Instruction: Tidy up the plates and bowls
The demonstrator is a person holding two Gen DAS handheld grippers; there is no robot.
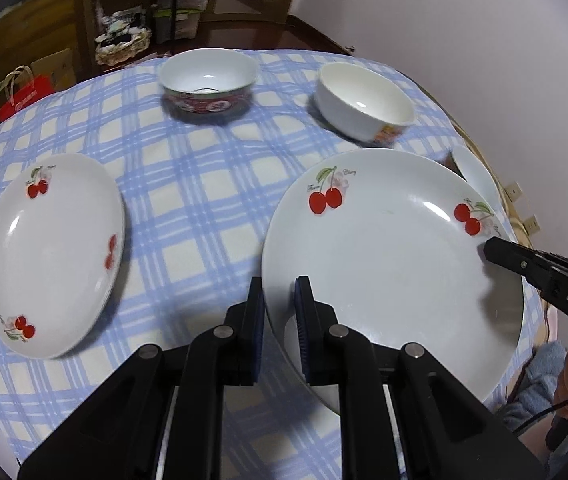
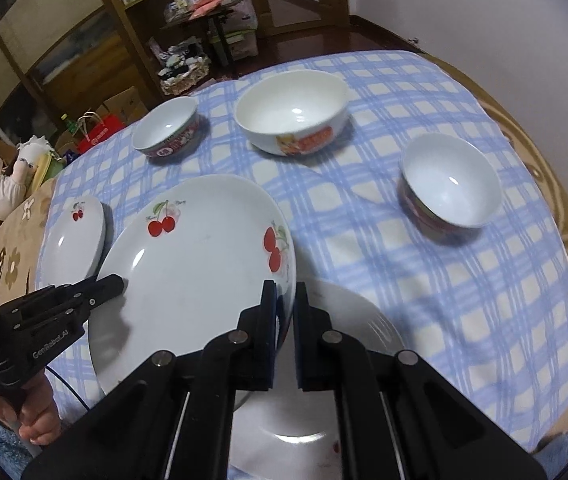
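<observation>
— How far along are we?
— Barely. My left tongs [image 1: 280,316] and right tongs [image 2: 284,312] each pinch a rim of the big cherry plate [image 2: 192,264], lifted between them. Three bowls and two plates sit apart beyond.
— The surface?
— Blue checked cloth [image 2: 424,280]; cluttered shelves behind.

The left black plastic two-finger tool [image 1: 279,308] and right black plastic two-finger tool [image 2: 284,312] have blue pads, round silver pivot pins, white lettering and thin black cables; a fuzzy blue sleeve [image 1: 540,384] shows.
</observation>
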